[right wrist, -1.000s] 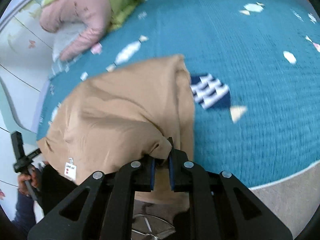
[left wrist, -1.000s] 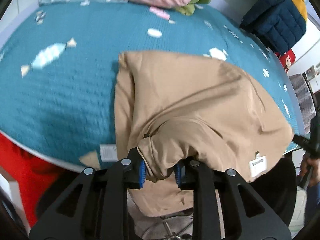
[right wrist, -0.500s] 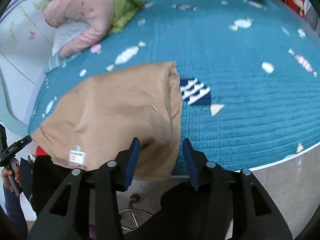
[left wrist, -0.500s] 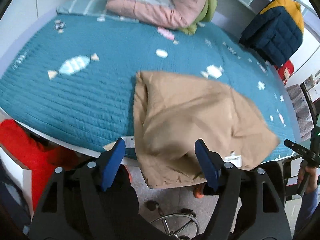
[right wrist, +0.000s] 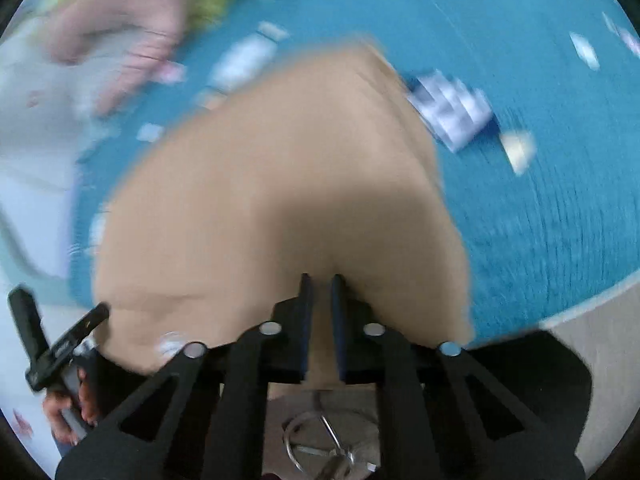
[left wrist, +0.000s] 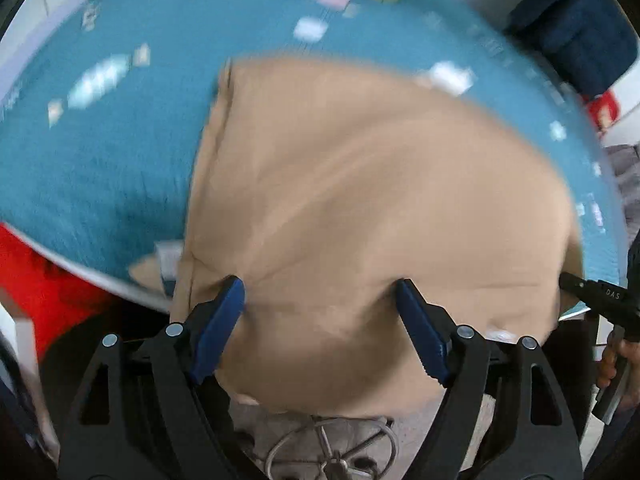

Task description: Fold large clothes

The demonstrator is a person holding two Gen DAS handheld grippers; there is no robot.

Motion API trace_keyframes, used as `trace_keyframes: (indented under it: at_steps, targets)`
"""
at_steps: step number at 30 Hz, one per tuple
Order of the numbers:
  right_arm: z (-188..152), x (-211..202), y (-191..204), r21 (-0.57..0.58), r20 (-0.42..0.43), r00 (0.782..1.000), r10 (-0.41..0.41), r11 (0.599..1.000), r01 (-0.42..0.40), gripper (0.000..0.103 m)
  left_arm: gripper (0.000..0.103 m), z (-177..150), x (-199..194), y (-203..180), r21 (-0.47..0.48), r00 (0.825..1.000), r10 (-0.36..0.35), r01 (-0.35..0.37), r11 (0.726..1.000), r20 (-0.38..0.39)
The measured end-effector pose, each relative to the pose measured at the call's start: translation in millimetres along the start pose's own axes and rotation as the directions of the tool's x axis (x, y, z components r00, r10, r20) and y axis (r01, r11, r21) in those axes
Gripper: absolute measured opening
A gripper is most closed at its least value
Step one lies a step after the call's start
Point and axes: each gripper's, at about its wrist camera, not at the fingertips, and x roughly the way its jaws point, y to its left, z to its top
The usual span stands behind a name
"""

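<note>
Both tongs have returned to the tan garment (left wrist: 360, 184): right tongs (right wrist: 320, 280) pinch its hem, left tongs (left wrist: 320, 284) gape; clamp before lifting.

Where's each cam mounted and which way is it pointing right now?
Left wrist: sits on the left gripper, looks along its open blue fingers over the tan garment on the teal bedspread; the other hand shows at right.
Right wrist: sits on the right gripper, nearly closed at the garment's near edge; the left hand shows.
Shared: garment, bedspread, pink jacket.
</note>
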Motion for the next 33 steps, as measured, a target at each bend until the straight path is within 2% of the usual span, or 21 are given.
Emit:
trace_keyframes:
  at_steps: [1,3,6,10,11,14,16,18,24,27,29,31,33]
  targets:
    - [0.7,8.6,-12.9,0.04,-0.014,1.0,0.015,0.999,-0.014,0.0,0.079,-3.2,10.2,6.0,-0.035,1.0,-0.013,0.012,0.999,-0.016]
    - [0.9,13.5,-22.2,0.081,-0.017,0.998,0.056,0.995,-0.054,0.0,0.079,-6.2,15.2,4.9,-0.033,1.0,-0.01,0.01,0.999,-0.003]
    - [1.9,12.7,-10.6,0.028,-0.006,1.0,0.008,1.0,-0.008,0.0,0.079,-2.8,17.3,-3.0,0.004,1.0,0.018,-0.018,1.0,0.001]
    - [0.7,3.8,2.1,0.022,0.014,1.0,-0.014,1.0,0.013,0.0,0.084,4.8,16.5,-0.5,-0.037,1.0,-0.016,0.016,0.999,-0.001]
    - [0.4,-4.4,8.0,0.002,0.043,0.999,-0.021,1.0,0.02,0.005,0.086,5.4,17.0,1.3,-0.036,1.0,-0.022,0.022,0.999,0.001]
    - [0.1,-34.1,43.1,-0.074,0.156,0.988,0.005,0.997,0.006,0.006,0.088,4.6,18.5,3.5,-0.024,0.999,-0.036,0.036,0.999,0.009]
    - [2.4,-44.0,77.4,-0.137,0.191,0.978,0.083,0.989,-0.057,0.006,0.089,4.1,18.3,5.0,-0.031,0.999,-0.04,0.04,0.999,0.018]
    - [10.5,-41.9,117.1,-0.207,0.191,0.971,0.144,0.973,-0.103,0.006,0.089,4.4,16.5,6.0,-0.043,0.999,-0.046,0.047,0.998,0.024]
    - [37.6,-1.9,194.8,-0.271,0.139,0.971,0.195,0.95,-0.152,0.006,0.089,-0.9,-6.9,22.2,-0.082,0.988,-0.129,0.136,0.987,0.085]
    - [54.6,22.9,215.3,-0.264,0.12,0.981,0.155,0.957,-0.119,0.005,0.089,-1.3,-19.3,35.1,-0.099,0.986,-0.116,0.128,0.987,0.122]
    - [60.5,39.6,215.7,-0.246,0.086,0.991,0.099,0.966,-0.075,0.005,0.089,-1.2,-22.8,45.2,-0.113,0.986,-0.098,0.113,0.987,0.132]
    - [64.4,60.2,215.7,-0.222,0.044,0.998,0.055,0.974,-0.044,0.005,0.089,-2.4,-21.8,56.7,-0.139,0.989,-0.077,0.094,0.986,0.125]
    - [69.3,84.0,208.8,-0.208,0.017,1.0,0.005,0.978,-0.001,0.0,0.089,-5.5,-16.1,66.6,-0.172,0.991,-0.088,0.105,0.979,0.101]
